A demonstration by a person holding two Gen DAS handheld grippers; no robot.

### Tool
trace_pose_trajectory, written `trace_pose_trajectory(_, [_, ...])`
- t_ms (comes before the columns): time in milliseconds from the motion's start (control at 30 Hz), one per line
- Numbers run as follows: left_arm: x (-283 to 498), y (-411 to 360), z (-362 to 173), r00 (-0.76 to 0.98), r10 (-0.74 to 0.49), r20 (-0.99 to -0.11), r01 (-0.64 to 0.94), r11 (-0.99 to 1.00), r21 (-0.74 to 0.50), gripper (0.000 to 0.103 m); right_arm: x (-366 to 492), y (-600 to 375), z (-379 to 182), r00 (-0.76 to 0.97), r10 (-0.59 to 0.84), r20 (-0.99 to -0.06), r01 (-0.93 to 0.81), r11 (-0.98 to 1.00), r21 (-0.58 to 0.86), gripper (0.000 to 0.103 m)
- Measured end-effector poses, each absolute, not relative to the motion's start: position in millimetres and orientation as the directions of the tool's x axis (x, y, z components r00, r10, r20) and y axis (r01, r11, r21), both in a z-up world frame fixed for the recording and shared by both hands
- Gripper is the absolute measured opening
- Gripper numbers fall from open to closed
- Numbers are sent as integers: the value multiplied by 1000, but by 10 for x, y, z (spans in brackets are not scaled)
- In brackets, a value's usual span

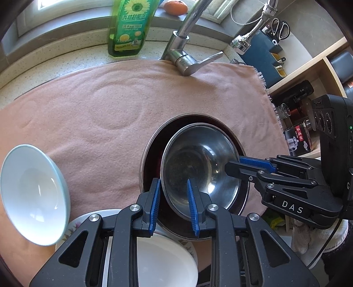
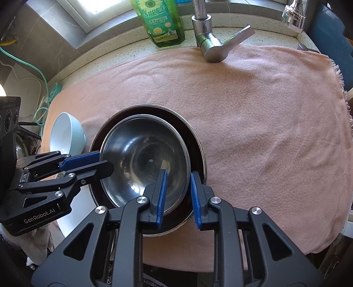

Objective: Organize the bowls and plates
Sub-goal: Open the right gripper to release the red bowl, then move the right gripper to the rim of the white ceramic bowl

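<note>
A small steel bowl sits inside a larger steel bowl with a dark inside on a pink towel. My left gripper straddles the small bowl's near-left rim, one pad inside and one outside, with a gap showing, so it is open. My right gripper straddles the opposite rim the same way and is open too. A pale blue bowl lies tilted at the left. Under my left gripper a white bowl rests on a flowered plate.
A steel faucet and a green dish-soap bottle stand behind the towel. An orange lies on the sill. At the right is a shelf with scissors and boxes. The towel's right half is bare.
</note>
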State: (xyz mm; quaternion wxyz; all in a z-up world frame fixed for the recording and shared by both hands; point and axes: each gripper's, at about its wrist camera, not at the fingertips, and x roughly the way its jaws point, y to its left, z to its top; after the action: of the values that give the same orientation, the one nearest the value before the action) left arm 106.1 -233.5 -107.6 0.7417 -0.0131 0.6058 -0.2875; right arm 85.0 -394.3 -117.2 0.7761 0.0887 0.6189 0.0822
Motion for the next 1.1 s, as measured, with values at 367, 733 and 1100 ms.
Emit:
trace_pose_trajectory(367, [1063,-2301,-1040,103,-452,-886,403,833,-378,23,804,-3953,-1038,248,251,-936,-20,967,254,42])
trace_pose_trajectory(733, [1078,-2163,-814,128,-506,-853,391,816,-426,33,784,-3923,-643,353,288,-890,-27,954,298,73])
trace_pose_trajectory(1100, [1119,-1571,-545,262,-497,-827,301,856,-419,57,938,-3818,-502,372,374,-849,-29,919,393,84])
